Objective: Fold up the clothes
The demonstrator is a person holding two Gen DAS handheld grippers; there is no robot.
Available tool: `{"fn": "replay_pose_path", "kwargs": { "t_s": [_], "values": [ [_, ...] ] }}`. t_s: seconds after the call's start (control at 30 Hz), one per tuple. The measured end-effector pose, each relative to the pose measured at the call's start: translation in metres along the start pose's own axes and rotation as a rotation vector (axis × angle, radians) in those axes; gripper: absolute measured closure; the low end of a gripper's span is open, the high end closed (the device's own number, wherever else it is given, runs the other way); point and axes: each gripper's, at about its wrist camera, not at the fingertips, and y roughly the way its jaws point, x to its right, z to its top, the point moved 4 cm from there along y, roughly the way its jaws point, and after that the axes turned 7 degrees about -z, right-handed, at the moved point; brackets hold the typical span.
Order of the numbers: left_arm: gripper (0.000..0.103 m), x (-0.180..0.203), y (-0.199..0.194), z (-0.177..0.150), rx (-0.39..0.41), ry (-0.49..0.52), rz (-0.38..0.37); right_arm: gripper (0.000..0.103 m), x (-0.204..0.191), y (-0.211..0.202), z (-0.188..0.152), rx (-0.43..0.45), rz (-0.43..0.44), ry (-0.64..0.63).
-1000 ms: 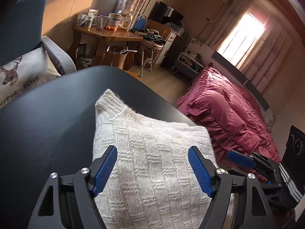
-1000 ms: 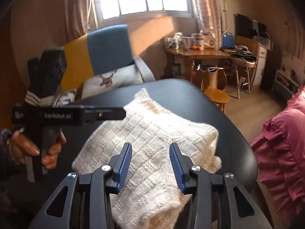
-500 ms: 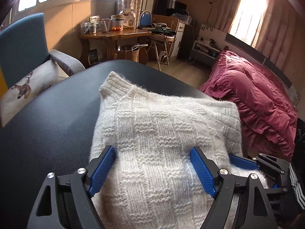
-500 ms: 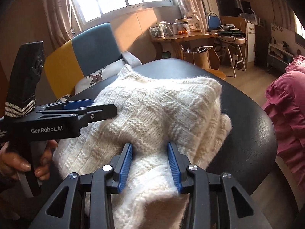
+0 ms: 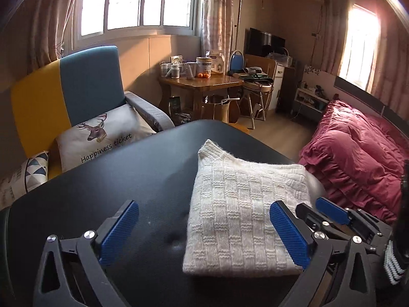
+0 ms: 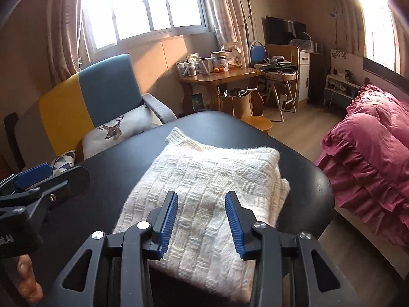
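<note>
Lying folded on the black bench [image 5: 107,186], the white knit sweater [image 5: 242,212] sits under both tools. Left tool [image 5: 204,232] gapes wide, empty. Right tool [image 6: 202,220] is parted above it, holding nothing; only its view shows fingers [image 6: 25,278].

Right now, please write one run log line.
white knitted sweater: folded on black table | left gripper: open | right gripper: open

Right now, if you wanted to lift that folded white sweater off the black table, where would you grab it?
Probably the near edge of the white sweater, from the front, low along the black table. It lies flat in stacked layers with the collar at the far end, so pinching the whole stack there should hold the fold.
</note>
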Motion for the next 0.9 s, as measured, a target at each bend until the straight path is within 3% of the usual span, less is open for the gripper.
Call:
{"fn": "replay_pose_path", "kwargs": {
  "t_s": [0.17, 0.27, 0.43, 0.57, 0.77, 0.9],
  "values": [
    [0.0, 0.004, -0.035, 0.003, 0.039, -0.059, -0.02, 0.064, -0.016, -0.01, -0.011, -0.018, 0.03, -0.041],
    [0.0, 0.008, -0.052, 0.008, 0.062, -0.051, -0.071, 0.064, -0.02, -0.014, -0.018, -0.029, 0.036, -0.055],
    [0.0, 0.015, -0.064, 0.018, 0.049, -0.008, -0.023, 0.064, -0.019, -0.014, -0.026, -0.05, 0.035, -0.064],
    [0.0, 0.016, -0.066, 0.016, 0.052, -0.014, -0.05, 0.064, -0.019, -0.011, -0.031, -0.07, 0.035, -0.076],
    [0.006, 0.013, -0.061, 0.008, 0.075, 0.033, 0.082, 0.064, -0.021, -0.003, -0.039, -0.097, 0.028, -0.097],
    [0.007, 0.006, -0.052, 0.0, 0.053, 0.016, 0.12, 0.064, -0.02, 0.001, -0.043, -0.113, 0.026, -0.099]
  ]
}}
